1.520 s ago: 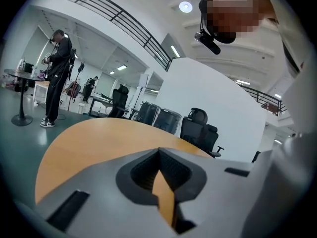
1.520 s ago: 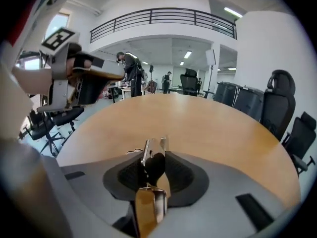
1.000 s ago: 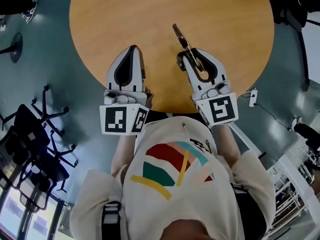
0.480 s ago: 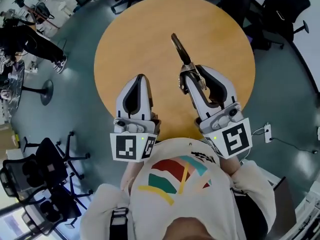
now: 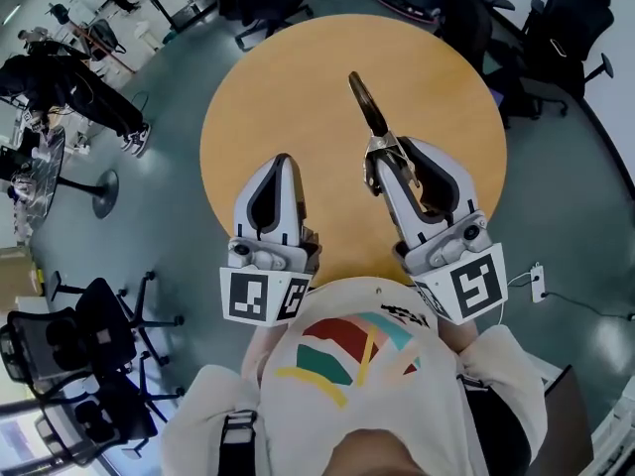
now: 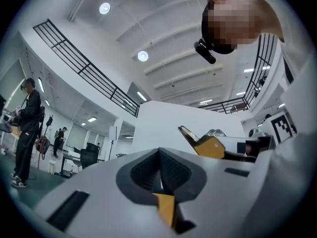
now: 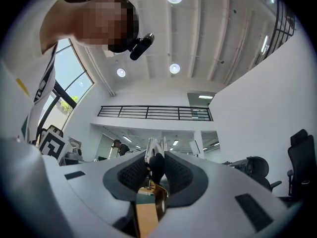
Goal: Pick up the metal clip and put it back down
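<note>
right gripper (image 5: 382, 152): fingers (image 7: 179, 175) partly closed, clamped on the metal clip (image 5: 365, 102). in the right gripper view the clip's dark handle (image 7: 156, 163) sits squeezed between the two ribbed pads, and its silver end pokes up past the fingertips against the far wall and balcony railing.

head view: the clip juts forward from the right fingertips as a long narrow dark piece, angled a little to the left, over the middle of the round wooden surface (image 5: 288, 87). cannot tell from this view whether its far end touches the wood.

left gripper (image 5: 282, 162): fingers (image 6: 143, 171) pressed together, nothing between them. it sits beside the right one, near the surface's close edge, well apart from the clip. the left gripper view looks across at the right gripper, with the clip's tip (image 6: 186, 132) sticking out of it.

marker cubes (image 5: 260, 296) on both grippers sit close to the person's chest; pale shirt with coloured stripes (image 5: 342, 350).

around the surface: grey-green floor, dark office chairs (image 5: 89, 325) at lower left and along the top. a person in dark clothes (image 5: 74, 87) stands at upper left.
</note>
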Demonstrator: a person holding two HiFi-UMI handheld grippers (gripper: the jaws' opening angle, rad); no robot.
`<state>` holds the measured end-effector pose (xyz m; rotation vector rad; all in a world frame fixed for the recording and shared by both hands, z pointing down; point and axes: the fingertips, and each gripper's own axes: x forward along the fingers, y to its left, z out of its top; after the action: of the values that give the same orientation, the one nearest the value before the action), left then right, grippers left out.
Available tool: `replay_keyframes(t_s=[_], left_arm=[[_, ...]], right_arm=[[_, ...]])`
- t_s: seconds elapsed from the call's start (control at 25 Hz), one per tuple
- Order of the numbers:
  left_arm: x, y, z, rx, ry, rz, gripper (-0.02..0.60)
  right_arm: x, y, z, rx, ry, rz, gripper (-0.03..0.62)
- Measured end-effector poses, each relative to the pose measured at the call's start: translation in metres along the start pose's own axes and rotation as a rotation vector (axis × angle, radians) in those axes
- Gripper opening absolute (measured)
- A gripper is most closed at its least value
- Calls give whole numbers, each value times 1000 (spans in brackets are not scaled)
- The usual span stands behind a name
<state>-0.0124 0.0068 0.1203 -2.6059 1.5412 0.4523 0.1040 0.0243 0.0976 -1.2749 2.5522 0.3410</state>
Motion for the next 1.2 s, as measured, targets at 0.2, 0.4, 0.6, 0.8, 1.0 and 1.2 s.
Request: replay_keyframes(t_s=[0.2, 0.4, 0.6, 0.8, 1.0, 1.2], left_arm=[[-6, 10, -4, -49, 14, 41, 44], [-6, 31, -17, -80, 47, 80, 44], [4, 65, -38, -108, 94, 95, 44], [15, 107, -73, -124, 155, 101, 44], [33, 153, -132, -171, 261, 121, 44], [44, 188, -191, -202, 365, 169, 44]], right_arm=[[3, 0, -5, 5, 31, 13, 107], [25, -7, -27, 4, 90, 19, 107], [65, -32, -77, -15, 191, -5, 107], [105, -74, -182, -4, 362, -61, 107], [130, -125, -326, -32, 622, -123, 107], [126, -150, -442, -120, 849, -98, 107]])
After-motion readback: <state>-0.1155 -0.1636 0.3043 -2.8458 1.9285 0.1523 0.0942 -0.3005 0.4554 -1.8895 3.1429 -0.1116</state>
